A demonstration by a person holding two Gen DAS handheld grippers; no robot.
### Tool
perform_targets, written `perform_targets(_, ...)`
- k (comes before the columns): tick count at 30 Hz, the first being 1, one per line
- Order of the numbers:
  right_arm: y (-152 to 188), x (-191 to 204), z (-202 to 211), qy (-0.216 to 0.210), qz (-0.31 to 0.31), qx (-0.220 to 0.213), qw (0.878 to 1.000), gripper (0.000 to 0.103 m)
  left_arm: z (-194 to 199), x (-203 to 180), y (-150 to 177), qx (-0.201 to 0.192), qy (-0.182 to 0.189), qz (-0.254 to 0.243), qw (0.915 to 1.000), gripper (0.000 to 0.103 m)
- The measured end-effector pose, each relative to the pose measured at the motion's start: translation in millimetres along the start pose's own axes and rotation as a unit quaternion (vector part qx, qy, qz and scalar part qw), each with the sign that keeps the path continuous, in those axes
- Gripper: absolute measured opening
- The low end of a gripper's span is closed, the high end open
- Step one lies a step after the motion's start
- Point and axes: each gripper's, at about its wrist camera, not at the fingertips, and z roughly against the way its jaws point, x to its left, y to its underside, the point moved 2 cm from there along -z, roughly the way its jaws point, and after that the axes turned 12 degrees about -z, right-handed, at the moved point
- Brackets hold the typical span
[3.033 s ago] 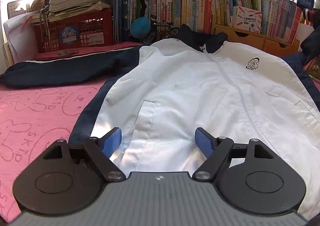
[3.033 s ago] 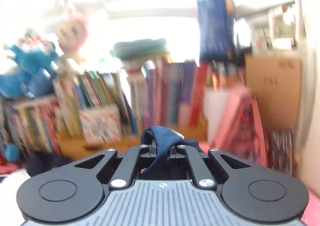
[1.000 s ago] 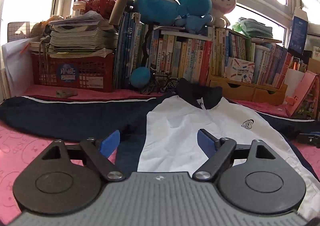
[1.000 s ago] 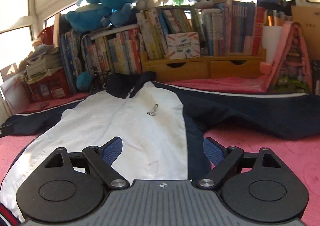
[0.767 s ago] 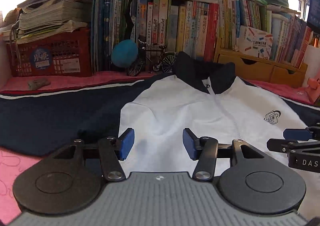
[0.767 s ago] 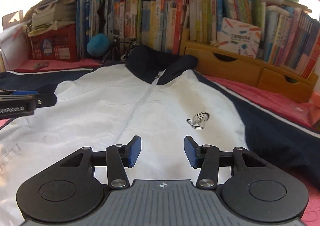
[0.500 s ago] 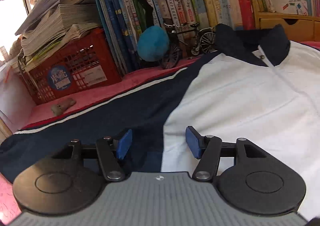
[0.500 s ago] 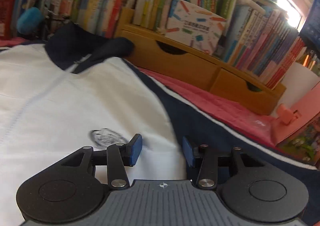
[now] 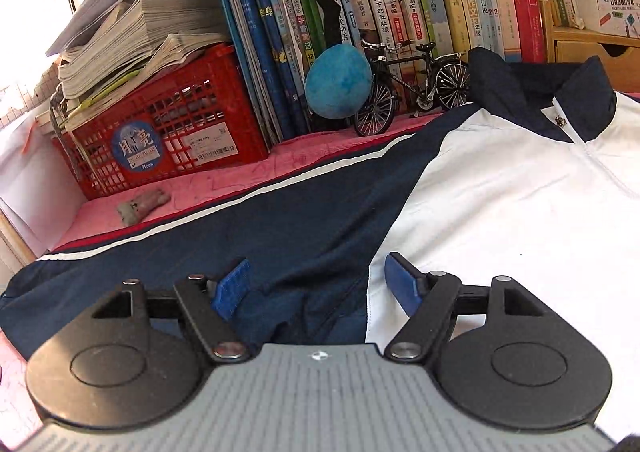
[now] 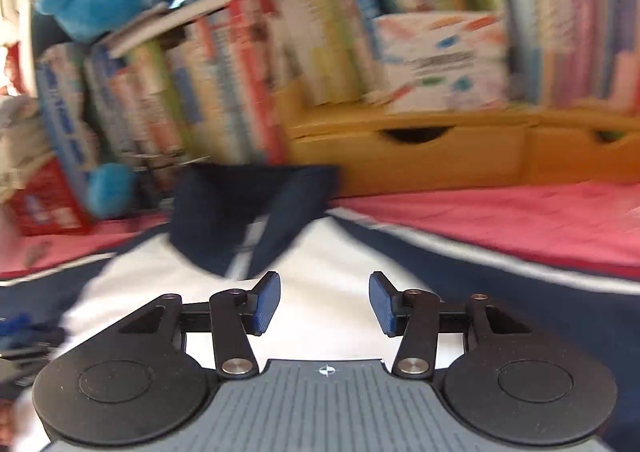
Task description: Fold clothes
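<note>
A white and navy jacket (image 9: 500,208) lies flat, front up, on a pink cloth, with its navy left sleeve (image 9: 208,248) stretched out to the left. My left gripper (image 9: 316,286) is open and low over the seam where that sleeve meets the white chest. The jacket's navy collar (image 10: 244,208) shows in the blurred right wrist view. My right gripper (image 10: 324,302) is open and empty over the white chest (image 10: 320,252) just below the collar.
A red crate (image 9: 160,132) of papers, a row of books (image 9: 400,12), a blue plush ball (image 9: 338,80) and a small model bicycle (image 9: 412,84) stand behind the jacket. Wooden drawers (image 10: 440,156) line the back right. A small grey scrap (image 9: 142,206) lies on the pink cloth (image 9: 224,184).
My left gripper has moved left to the sleeve seam and opened wider. My right gripper, which let go of the right sleeve earlier, has swung toward the collar and opened wider.
</note>
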Motion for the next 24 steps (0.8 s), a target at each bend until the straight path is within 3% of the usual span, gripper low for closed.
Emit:
perform_targets(3, 19, 14, -23, 0.005, -0.003, 0.035, 0.999, 0.049, -1, 1, 0, 0.002, 0.0, 0.003, 1.0, 0.077)
perform_targets(6, 24, 2, -23, 0.028, 0.019, 0.017, 0.999, 0.047, -3, 6, 1, 0.004, 0.01, 0.018, 0.9998, 0.08)
perform_targets(9, 10, -38, -14, 0.112, 0.062, -0.02, 0.992, 0.046, -4, 9, 2, 0.006, 0.015, 0.027, 0.9995, 0.081)
perform_targets(11, -2, -67, -14, 0.226, 0.107, -0.062, 0.966, 0.057, -3, 8, 2, 0.005, 0.011, 0.023, 0.9997, 0.081)
perform_targets(12, -9, -81, -11, 0.328, 0.112, -0.08, 0.934, 0.068, -3, 7, 1, 0.005, 0.008, 0.02, 0.9998, 0.081)
perform_targets(13, -15, -92, -7, 0.417, 0.117, -0.096, 0.896, 0.066, -3, 6, 1, 0.005, 0.005, 0.016, 0.9998, 0.081)
perform_targets(14, -18, -98, 3, 0.461, 0.119, -0.109, 0.873, 0.064, -2, 5, 1, 0.004, 0.002, 0.013, 0.9999, 0.081)
perform_targets(15, -16, -100, 19, 0.441, 0.112, -0.123, 0.882, 0.064, -2, 4, 0, 0.004, 0.0, 0.011, 0.9999, 0.081)
perform_targets(18, -5, -94, 70, 0.285, 0.061, -0.13, 0.948, 0.068, -2, 7, 1, 0.004, 0.004, 0.016, 0.9999, 0.081)
perform_targets(20, 4, -93, 94, 0.188, 0.033, -0.111, 0.975, 0.069, -3, 10, 2, 0.005, 0.009, 0.023, 0.9997, 0.082)
perform_targets(22, 11, -97, 108, 0.121, -0.002, -0.078, 0.99, 0.069, -3, 10, 2, 0.007, 0.009, 0.026, 0.9996, 0.085)
perform_targets(23, 15, -103, 111, 0.109, -0.017, -0.063, 0.992, 0.069, -4, 11, 2, 0.007, 0.01, 0.027, 0.9996, 0.085)
perform_targets(24, 18, -112, 113, 0.127, -0.025, -0.057, 0.99, 0.068, -4, 11, 2, 0.007, 0.01, 0.028, 0.9995, 0.085)
